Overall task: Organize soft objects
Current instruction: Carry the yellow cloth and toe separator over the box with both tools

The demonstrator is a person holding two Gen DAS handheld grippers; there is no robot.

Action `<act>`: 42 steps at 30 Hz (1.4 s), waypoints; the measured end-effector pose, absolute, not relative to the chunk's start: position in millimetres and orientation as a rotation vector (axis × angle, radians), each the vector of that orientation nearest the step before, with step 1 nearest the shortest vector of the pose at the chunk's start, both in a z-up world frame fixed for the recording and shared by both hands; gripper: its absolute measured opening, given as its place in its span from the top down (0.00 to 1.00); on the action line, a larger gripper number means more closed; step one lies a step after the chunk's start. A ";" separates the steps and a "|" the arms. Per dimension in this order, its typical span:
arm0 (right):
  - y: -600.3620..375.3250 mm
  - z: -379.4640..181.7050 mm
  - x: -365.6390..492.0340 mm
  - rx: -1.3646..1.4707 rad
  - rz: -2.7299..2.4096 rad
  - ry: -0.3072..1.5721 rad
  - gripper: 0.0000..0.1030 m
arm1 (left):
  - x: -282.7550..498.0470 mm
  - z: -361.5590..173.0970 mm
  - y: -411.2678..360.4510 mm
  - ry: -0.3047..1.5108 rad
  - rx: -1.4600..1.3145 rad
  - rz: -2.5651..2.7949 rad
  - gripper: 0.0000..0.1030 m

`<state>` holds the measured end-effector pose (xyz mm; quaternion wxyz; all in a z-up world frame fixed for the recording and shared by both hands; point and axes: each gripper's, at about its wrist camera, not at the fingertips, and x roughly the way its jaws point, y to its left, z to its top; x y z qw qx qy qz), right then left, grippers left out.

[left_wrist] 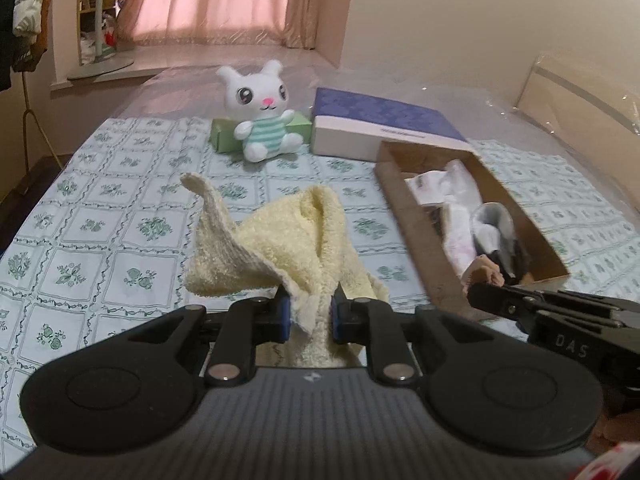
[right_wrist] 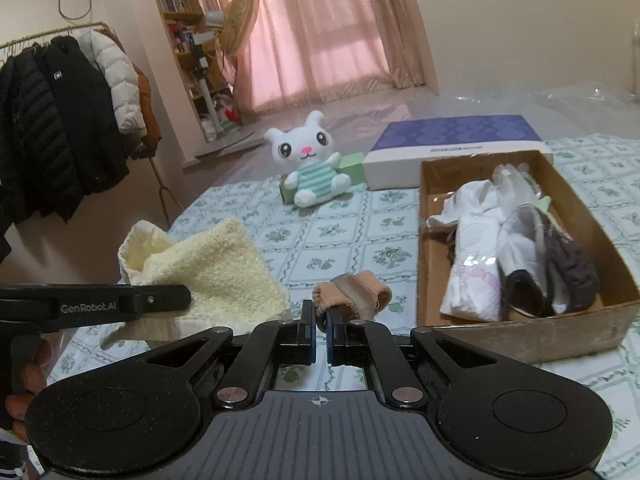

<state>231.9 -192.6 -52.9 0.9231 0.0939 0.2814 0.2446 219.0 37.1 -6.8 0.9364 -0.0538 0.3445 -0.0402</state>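
Observation:
My left gripper (left_wrist: 310, 312) is shut on a pale yellow towel (left_wrist: 280, 248) and holds it bunched above the floral bedsheet; the towel also shows in the right wrist view (right_wrist: 216, 268). My right gripper (right_wrist: 320, 320) is shut on a beige sock (right_wrist: 352, 292), held just left of the cardboard box (right_wrist: 532, 336). The box holds several white, grey and dark soft items (right_wrist: 516, 248). The right gripper's tip and the sock (left_wrist: 486, 272) show at the box's near corner in the left wrist view.
A white plush rabbit (left_wrist: 262, 112) sits against a green box (left_wrist: 224, 134) at the back. A purple-topped box (left_wrist: 384, 126) lies behind the cardboard box (left_wrist: 424, 248). Jackets (right_wrist: 60, 128) hang on a rack left of the bed.

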 end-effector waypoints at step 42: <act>-334.5 -85.4 332.5 0.084 0.313 0.581 0.96 | 385.8 -43.2 -177.4 0.727 0.075 -0.418 0.84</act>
